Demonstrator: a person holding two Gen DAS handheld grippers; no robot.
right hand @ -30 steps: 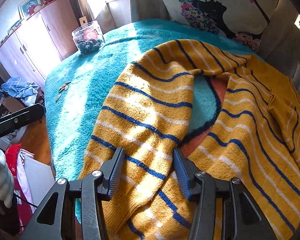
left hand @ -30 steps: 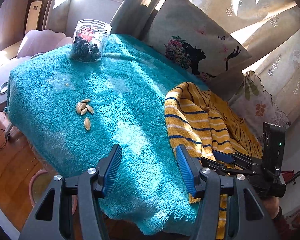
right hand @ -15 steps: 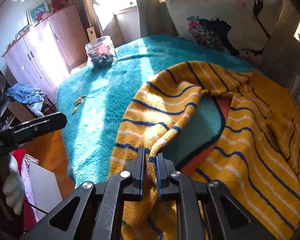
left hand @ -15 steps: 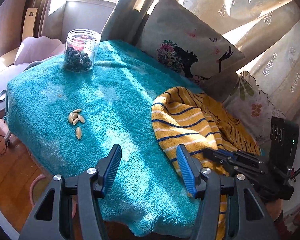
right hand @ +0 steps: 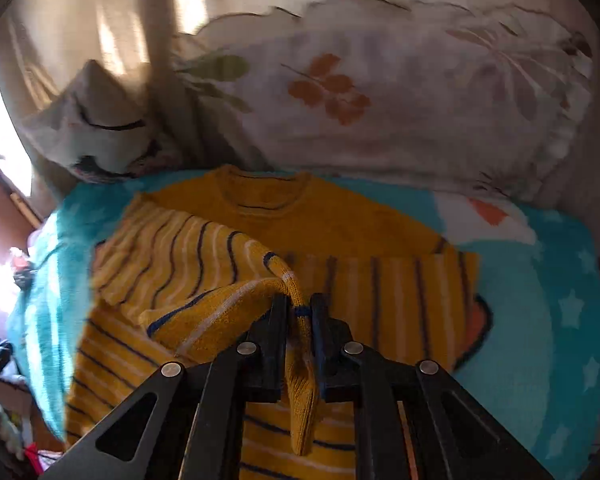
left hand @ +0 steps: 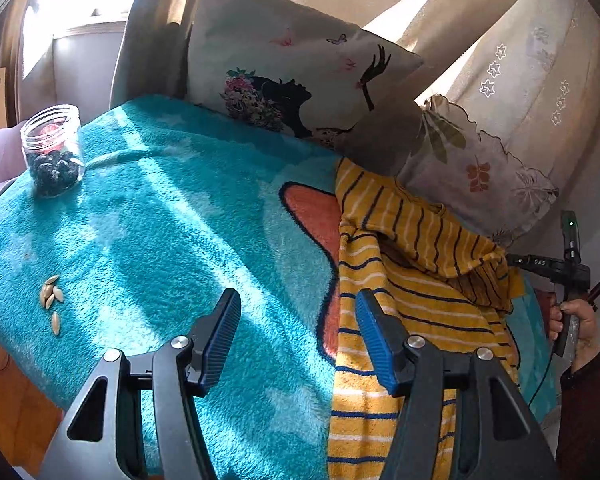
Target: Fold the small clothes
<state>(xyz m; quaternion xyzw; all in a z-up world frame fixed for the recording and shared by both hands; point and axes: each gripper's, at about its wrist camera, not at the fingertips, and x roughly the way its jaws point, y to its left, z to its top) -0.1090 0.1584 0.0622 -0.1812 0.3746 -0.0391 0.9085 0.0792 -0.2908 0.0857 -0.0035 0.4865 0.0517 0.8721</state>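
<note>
Right tongs [right hand: 298, 312] clamped on sleeve of striped sweater [right hand: 332, 248], lying on teal blanket [left hand: 160, 216]. Left tongs [left hand: 296, 336] apart, empty. Soft, light, stretchy knit; best gripped at cuff or hem.

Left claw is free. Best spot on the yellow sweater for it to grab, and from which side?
Take the near left edge of the sweater, beside the open left claw, coming from the blanket side. That edge lies flat and exposed; the right claw already pinches the folded-over part.
</note>
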